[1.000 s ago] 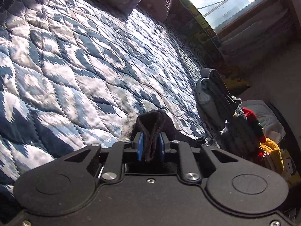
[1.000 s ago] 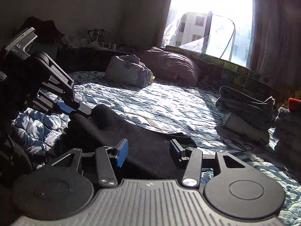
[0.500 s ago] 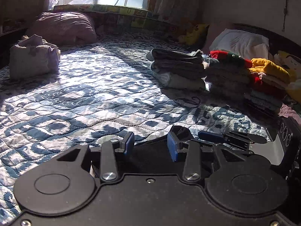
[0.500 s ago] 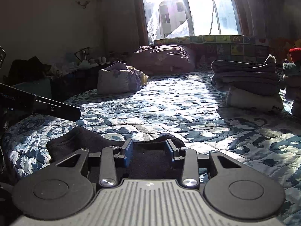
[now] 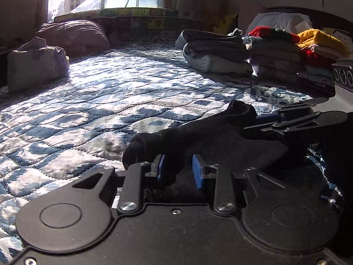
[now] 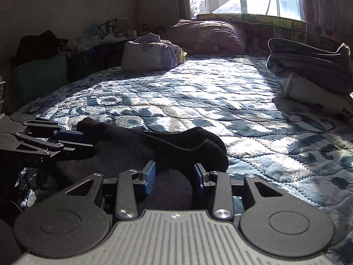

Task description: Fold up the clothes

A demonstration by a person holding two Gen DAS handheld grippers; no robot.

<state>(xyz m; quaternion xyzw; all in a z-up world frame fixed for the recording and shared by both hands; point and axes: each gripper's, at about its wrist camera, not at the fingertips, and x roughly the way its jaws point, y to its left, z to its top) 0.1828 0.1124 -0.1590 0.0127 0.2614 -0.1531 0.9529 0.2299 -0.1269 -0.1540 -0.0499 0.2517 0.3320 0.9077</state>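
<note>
I have the bed [image 5: 92, 101] filling both views, its blue-and-white quilt running up to the window edge, sun across the middle. At the far edge by the window lie one dark pillow [image 5: 72, 34] and one pale bundle [image 6: 150, 53] beside it. Along the right edge of the bed I count three stacks of folded clothes [image 5: 273, 53] in the left wrist view: a grey one, a middle one topped in red, and one topped in yellow; I cannot count the pieces in each.

The one garment I am working is the black garment [image 5: 198, 132], lying at the near edge of the bed right under both tools, with a raised ridge running from one gripper to the other. It looks light, soft and limp, a fuzzy knit that should bunch rather than slide; I judge it best taken at the ends of that ridge, where the cloth is already doubled.

My left gripper [image 5: 177, 171] has its blue pads spread, with a fold of the black cloth lying between them but not pinched. My right gripper [image 6: 173, 174] is likewise spread, straddling the other end of the ridge without clamping it. Each tool shows in the other's view, close beside the cloth.
</note>
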